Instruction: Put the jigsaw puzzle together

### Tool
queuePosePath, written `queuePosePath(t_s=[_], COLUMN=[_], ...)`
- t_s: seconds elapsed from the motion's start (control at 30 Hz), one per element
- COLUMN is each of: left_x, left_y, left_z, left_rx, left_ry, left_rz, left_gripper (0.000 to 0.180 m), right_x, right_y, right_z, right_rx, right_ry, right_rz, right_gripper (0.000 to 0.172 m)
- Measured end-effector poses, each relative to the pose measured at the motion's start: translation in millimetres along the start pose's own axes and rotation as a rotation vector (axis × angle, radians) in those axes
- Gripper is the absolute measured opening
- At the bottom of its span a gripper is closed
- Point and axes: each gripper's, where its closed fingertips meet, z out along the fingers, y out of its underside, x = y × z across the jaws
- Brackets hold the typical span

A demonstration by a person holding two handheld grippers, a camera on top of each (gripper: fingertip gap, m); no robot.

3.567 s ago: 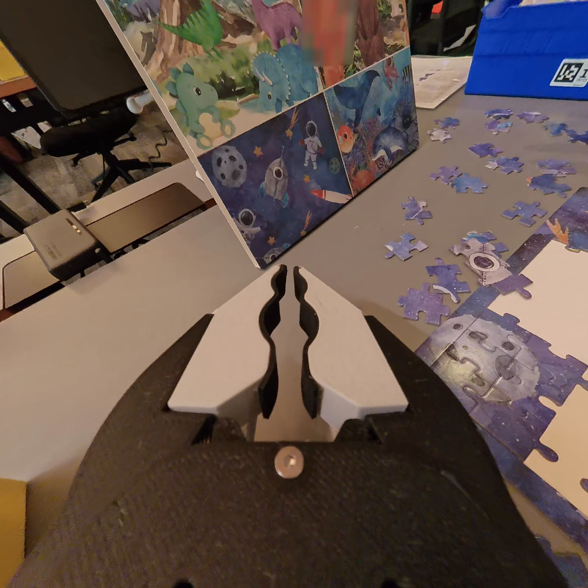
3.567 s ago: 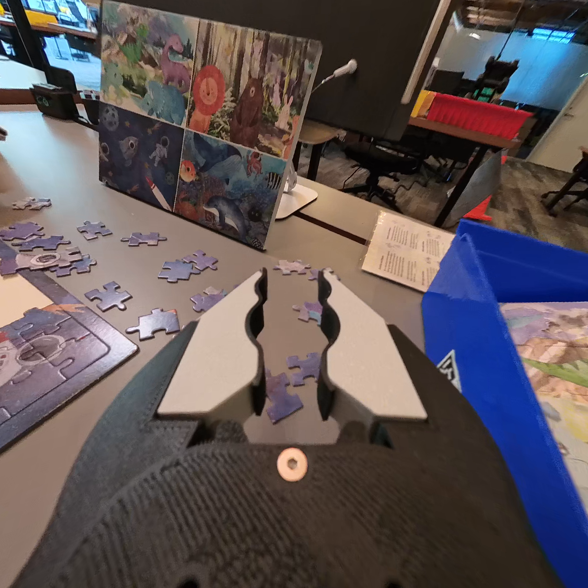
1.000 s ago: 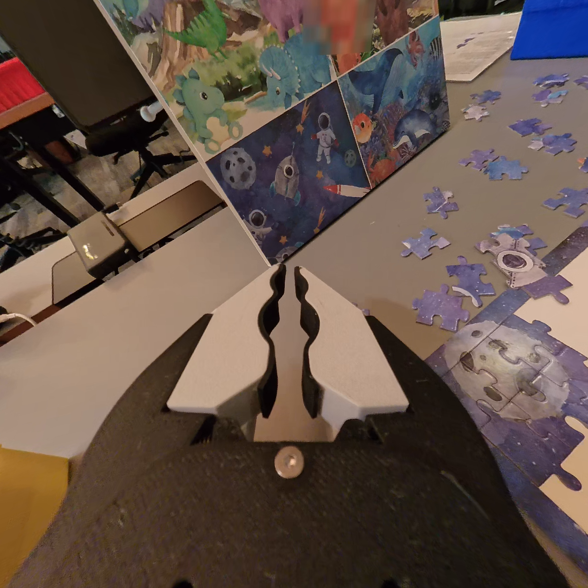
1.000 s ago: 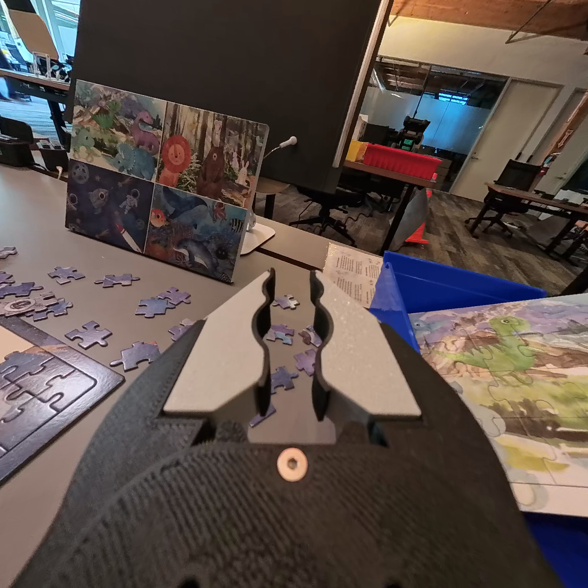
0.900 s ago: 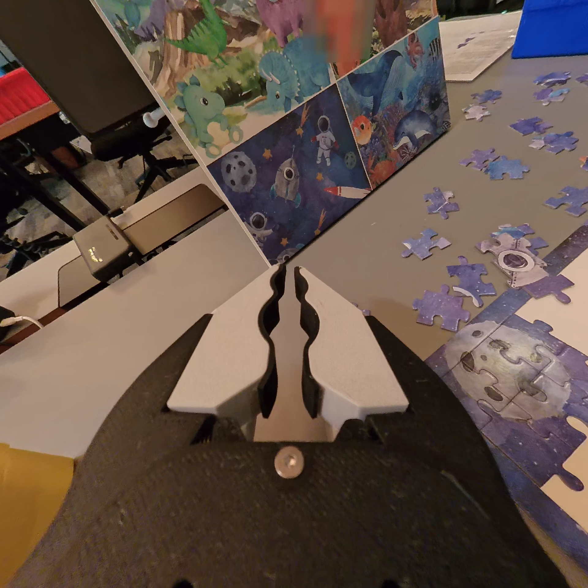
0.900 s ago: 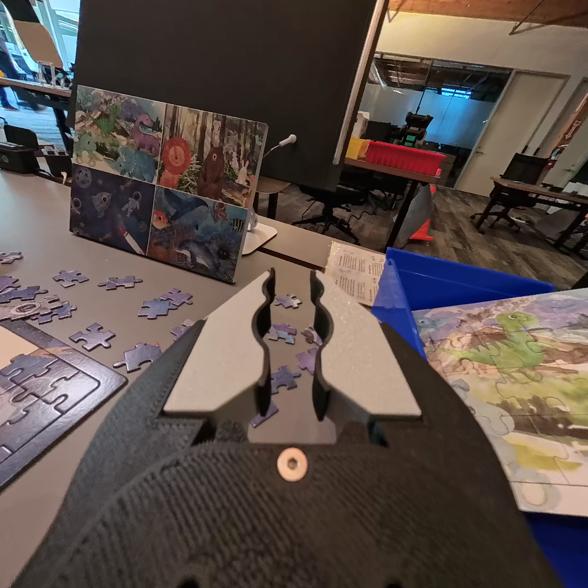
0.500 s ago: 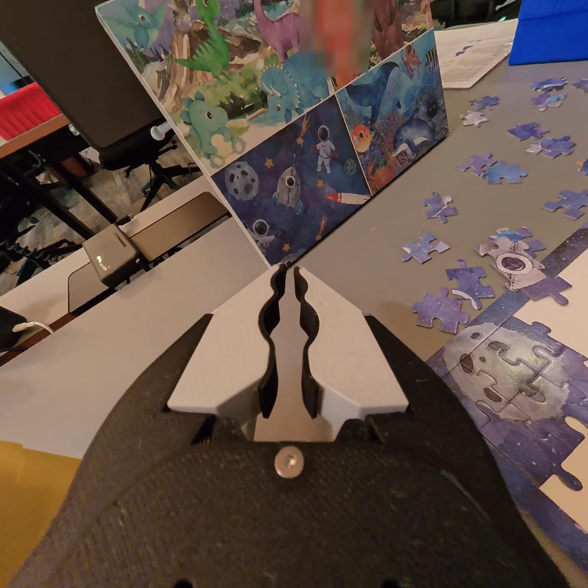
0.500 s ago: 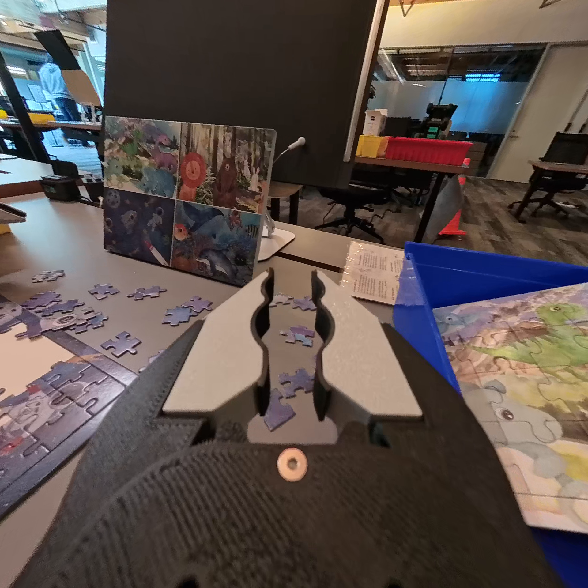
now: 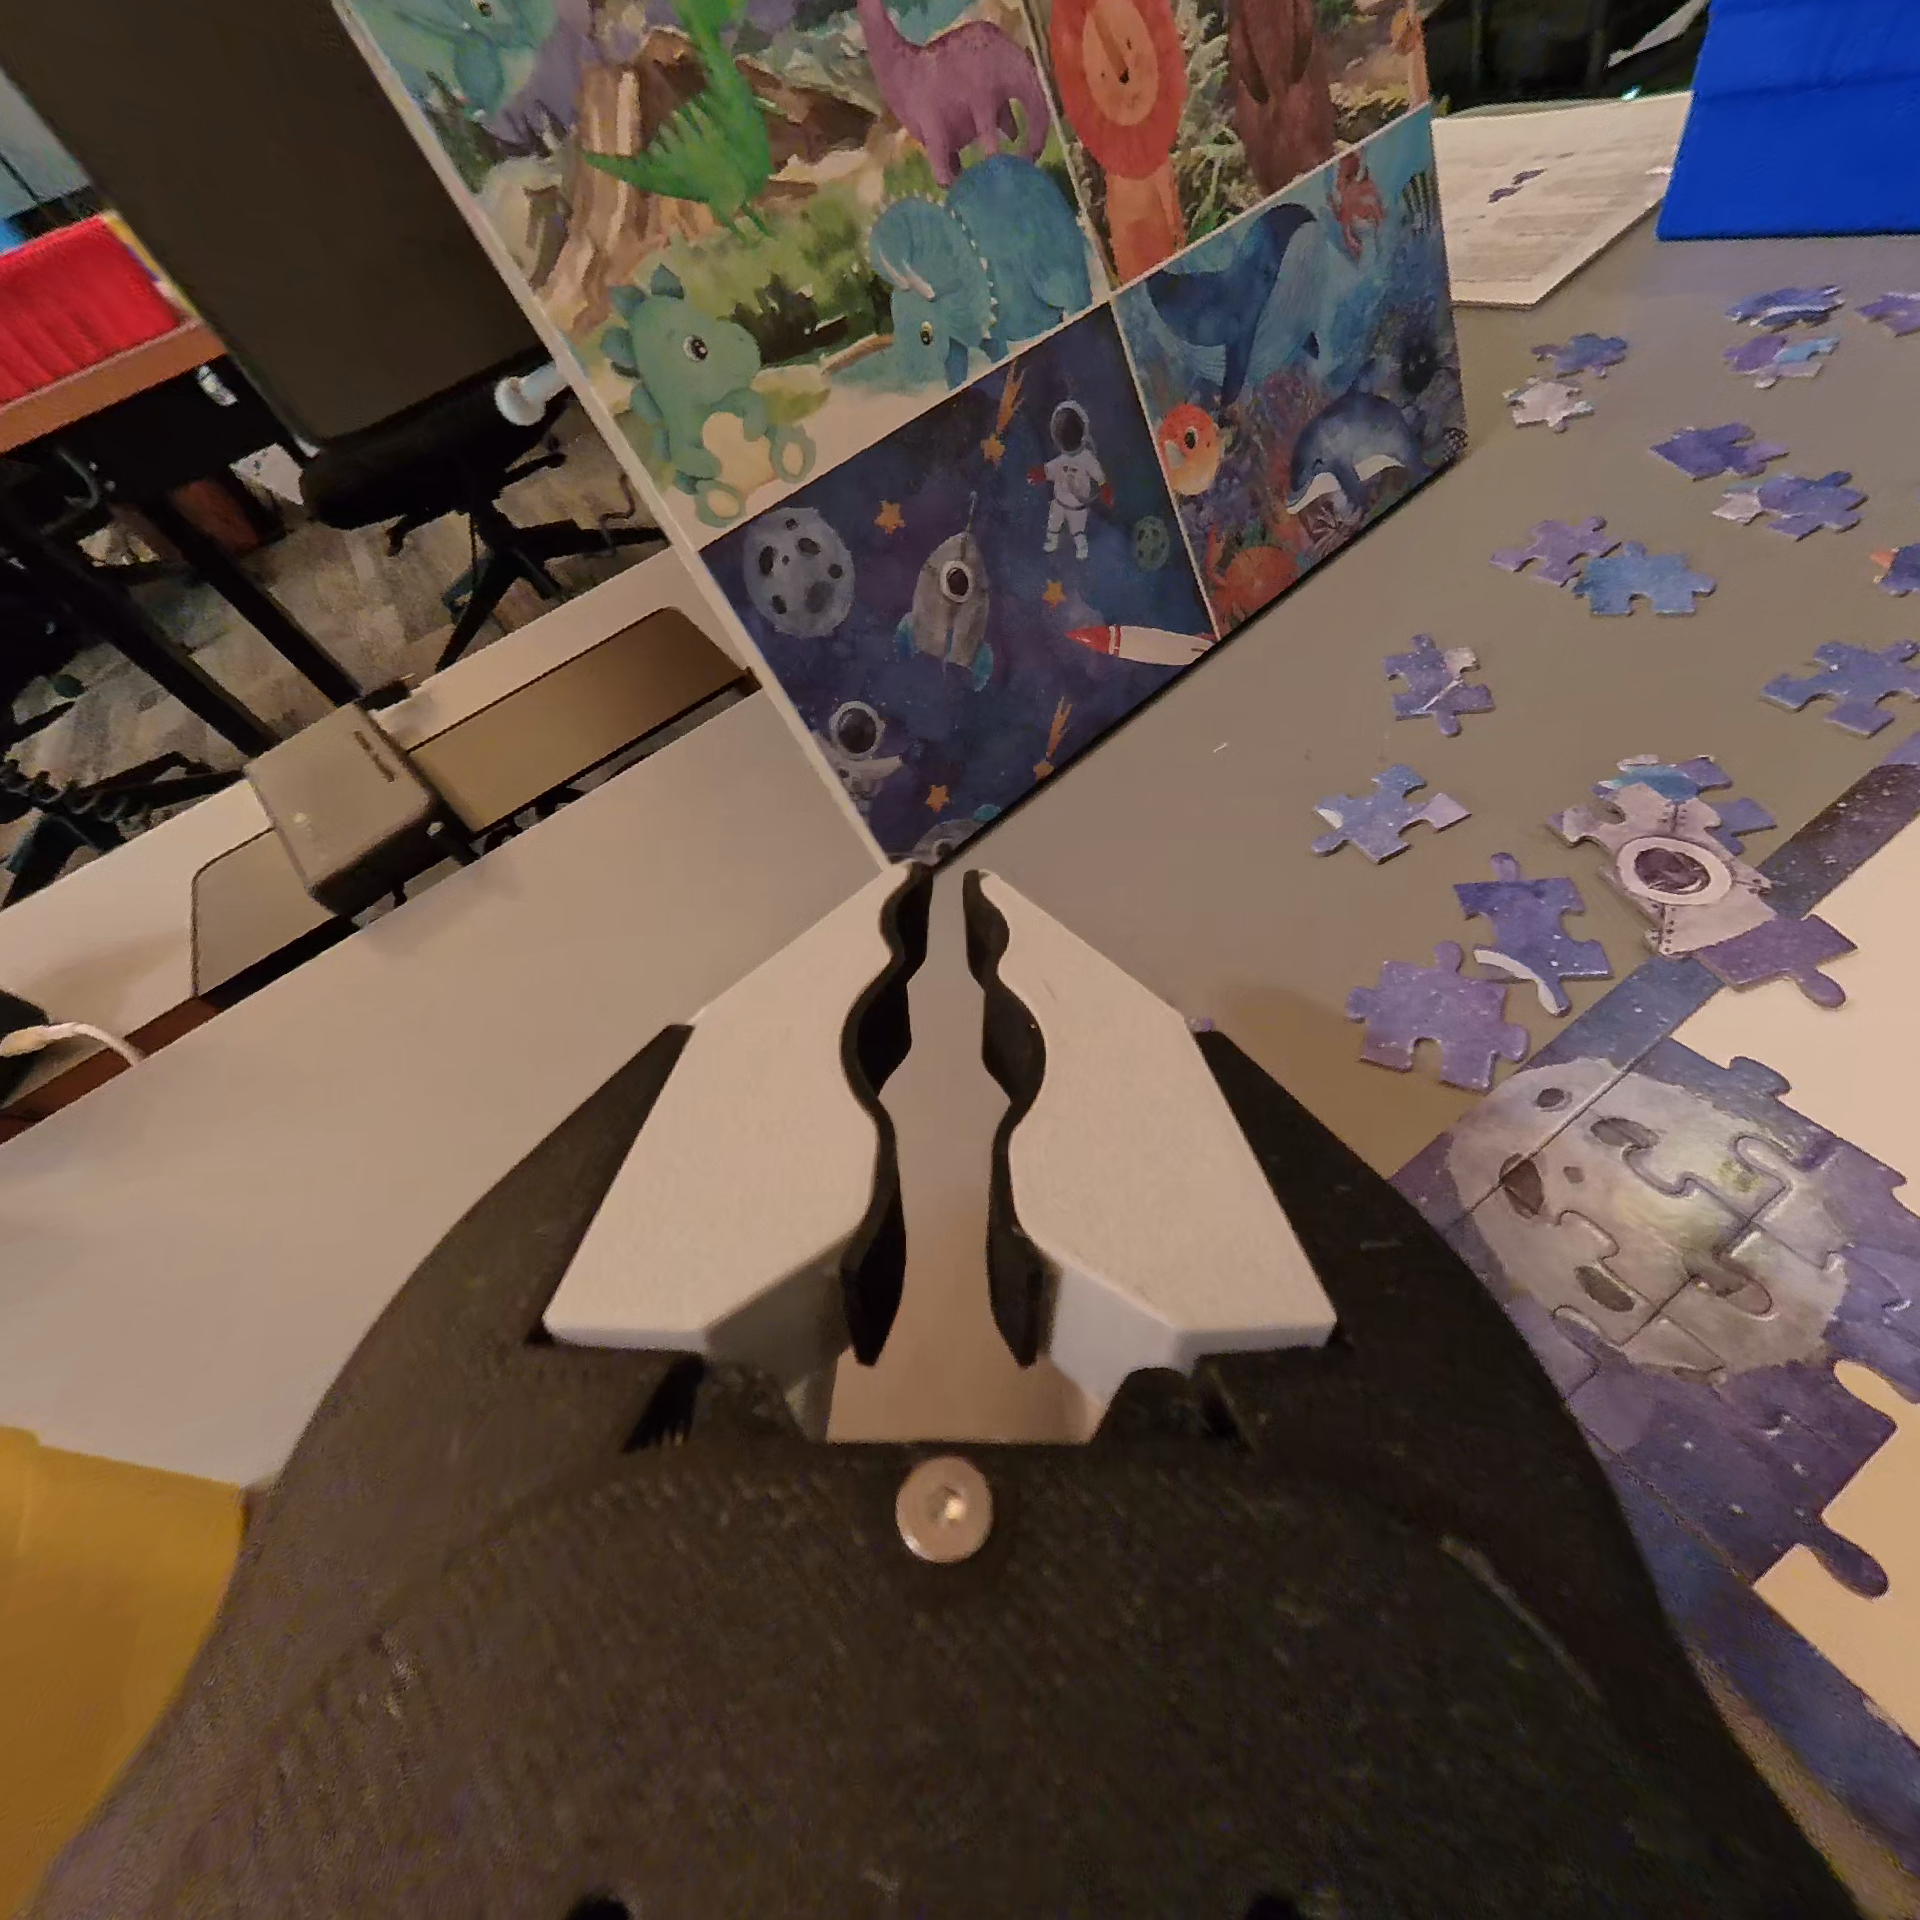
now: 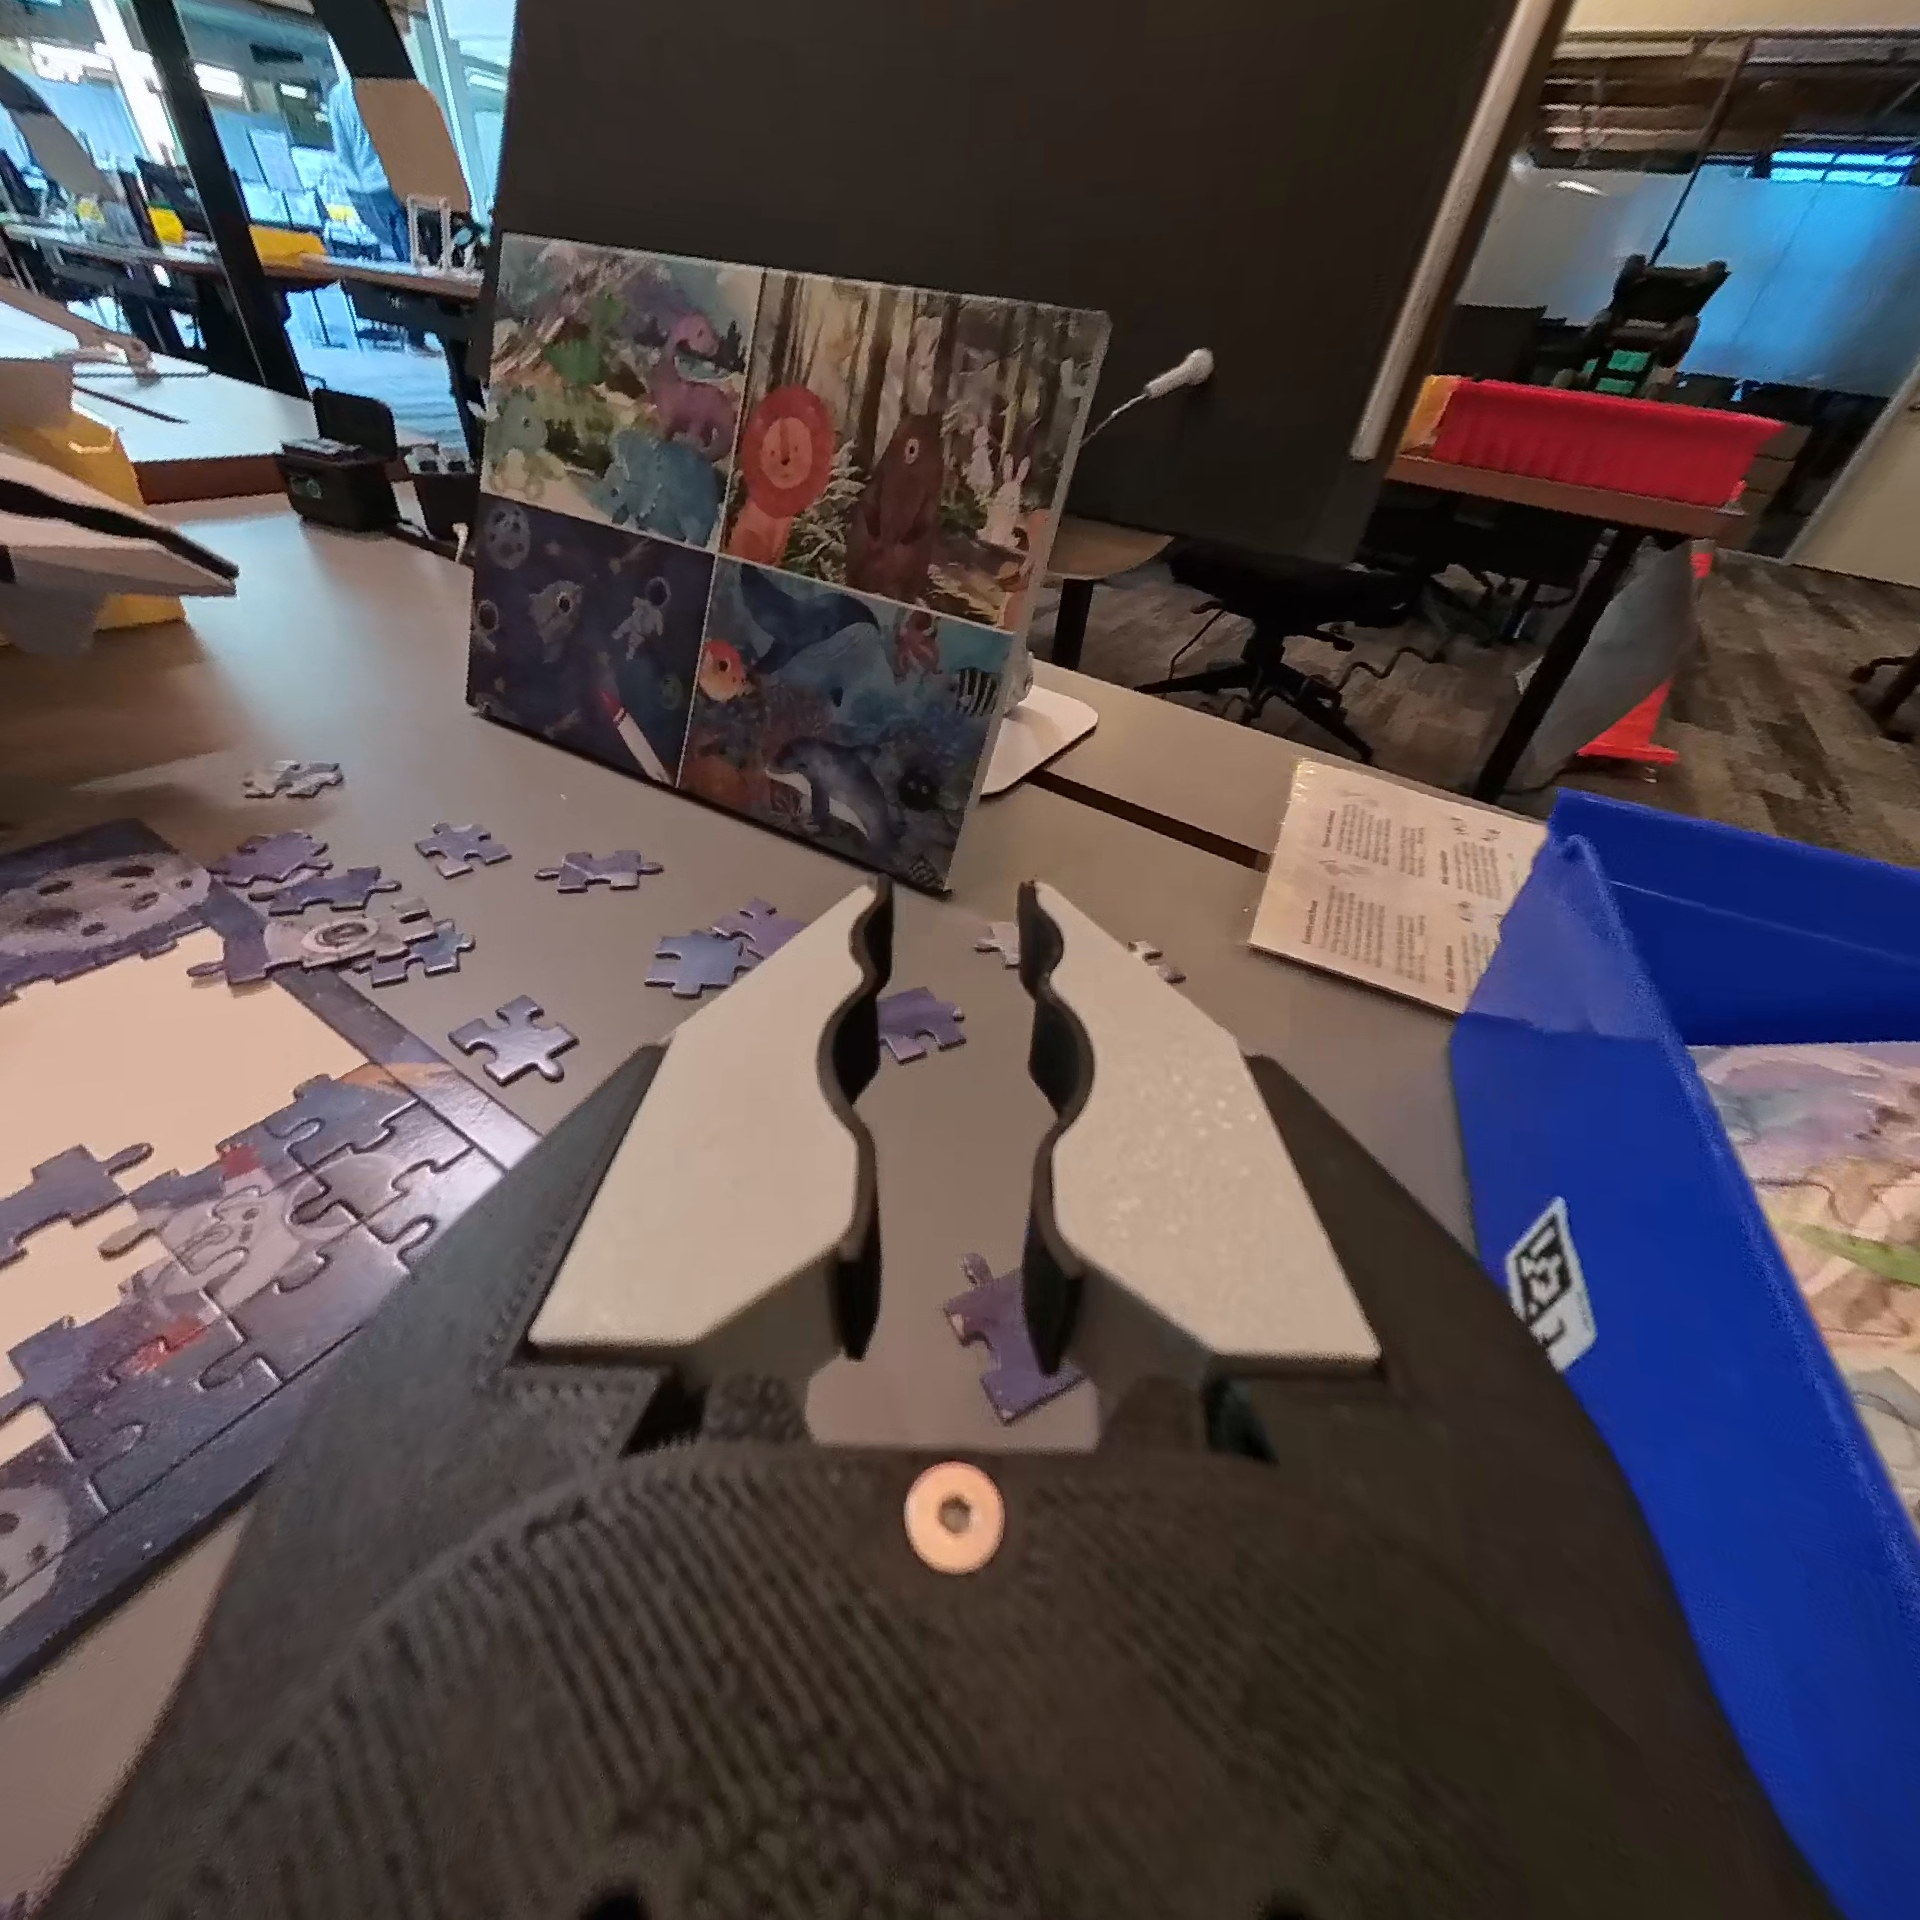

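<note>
The left gripper (image 9: 940, 883) hangs above the grey surface (image 9: 1226, 790) with its two fingers nearly together, only a narrow slit between the dark wavy pads, and nothing lies in that slit. Its tips point at the lower near corner of an upright picture board (image 9: 1018, 436) printed with four scenes: dinosaurs, forest animals, space and sea. To its right lie loose purple puzzle pieces (image 9: 1439, 1023), and beyond them the partly built space puzzle (image 9: 1662, 1247) with a moon in its corner, resting flat on the surface. A small dark box (image 9: 338, 816) sits on a lower ledge to the left.

The right gripper (image 10: 954, 904) hovers over the same surface with its fingers standing clearly apart, and the pads press on nothing. Seen through the gap, one purple piece (image 10: 920, 1023) lies flat on the surface below, and another purple piece (image 10: 1003, 1335) shows near the finger roots, also lying on the surface. More pieces are scattered to the left, near the edge of the space puzzle. The picture board stands ahead of the tips, well apart. To the right is a printed sheet (image 10: 1392, 894) and a blue bin (image 10: 1662, 1195) holding a finished pastel puzzle (image 10: 1829, 1195).
</note>
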Motion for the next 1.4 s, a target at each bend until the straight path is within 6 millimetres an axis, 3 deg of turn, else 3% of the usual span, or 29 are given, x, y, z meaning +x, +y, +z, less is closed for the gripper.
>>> queuePosePath(t_s=[0.17, 0.3, 0.67, 0.9, 1.03, 1.27, 1.4], left_x=[-25.5, -34.2, 0.3, 7.7, 10.2, 43.5, 45.1], left_y=[-13.5, -25.7, -14.9, -10.6, 3.5, 43.9, 65.7], left_z=[-24.8, -40.1, -21.5, -15.1, -7.5, 7.2, 7.9], left_rx=[-0.008, 0.062, -0.023, -0.05, -0.102, -0.289, -0.403], left_ry=[-0.104, -0.116, -0.022, -0.013, 0.044, 0.257, 0.281], left_rz=[0.065, 0.027, 0.112, 0.116, 0.029, -0.049, -0.075], left_gripper=[0.003, 0.003, 0.008, 0.009, 0.014, 0.023, 0.029], right_x=[-0.3, -1.4, 1.1, 0.2, -0.1, -3.7, -5.2], right_y=[5.0, 7.9, 22.9, 34.1, 33.5, 30.2, 30.5], right_z=[1.6, 3.6, 10.0, 15.0, 14.9, 15.0, 15.5], right_rx=[-0.049, -0.063, -0.082, -0.116, -0.114, -0.104, -0.11], right_ry=[0.043, 0.046, 0.011, -0.002, 0.0, -0.011, -0.011], right_rz=[-0.108, -0.122, -0.009, 0.019, 0.017, 0.017, 0.005], right_gripper=[0.022, 0.021, 0.021, 0.021, 0.021, 0.021, 0.021])
